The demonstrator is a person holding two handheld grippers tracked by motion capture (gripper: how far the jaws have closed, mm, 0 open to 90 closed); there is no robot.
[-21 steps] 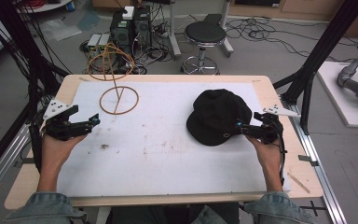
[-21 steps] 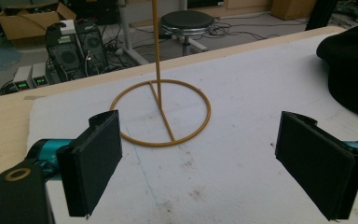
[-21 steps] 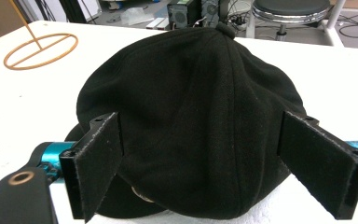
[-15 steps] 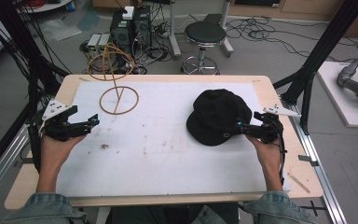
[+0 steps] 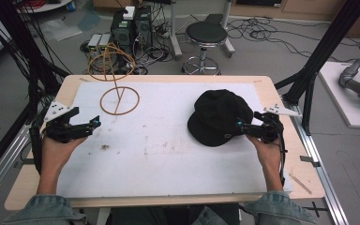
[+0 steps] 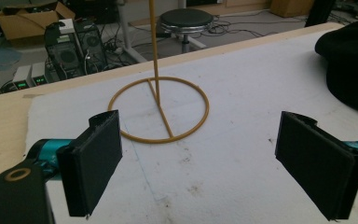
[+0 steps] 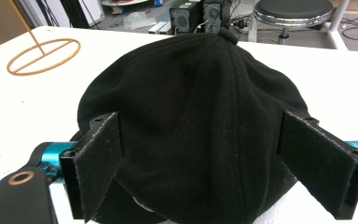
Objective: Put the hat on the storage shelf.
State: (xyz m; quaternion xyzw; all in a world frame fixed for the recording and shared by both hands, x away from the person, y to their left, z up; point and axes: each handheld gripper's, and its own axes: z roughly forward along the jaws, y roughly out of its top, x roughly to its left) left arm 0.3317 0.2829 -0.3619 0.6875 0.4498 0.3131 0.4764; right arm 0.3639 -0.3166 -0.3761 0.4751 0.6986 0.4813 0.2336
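Note:
A black cap [image 5: 218, 115] lies on the right part of the white mat [image 5: 168, 164]. My right gripper [image 5: 240, 125] is at the cap's right edge and stands open. In the right gripper view the cap [image 7: 191, 107] lies between the two spread pads, and my right gripper [image 7: 209, 161] is closed on nothing. A yellow wire stand [image 5: 119, 100], a ring base with an upright rod, stands at the mat's far left. My left gripper [image 5: 93, 123] hovers open near the left edge. The left gripper view has the stand [image 6: 159, 110] ahead of that gripper [image 6: 214, 161].
The wooden table's edge [image 5: 168, 78] runs round the mat. Black frame posts [image 5: 318, 61] rise at the right and left corners. Behind the table are a round stool [image 5: 206, 35], computer boxes [image 5: 131, 23] and floor cables. Small dark stains [image 5: 105, 147] mark the mat.

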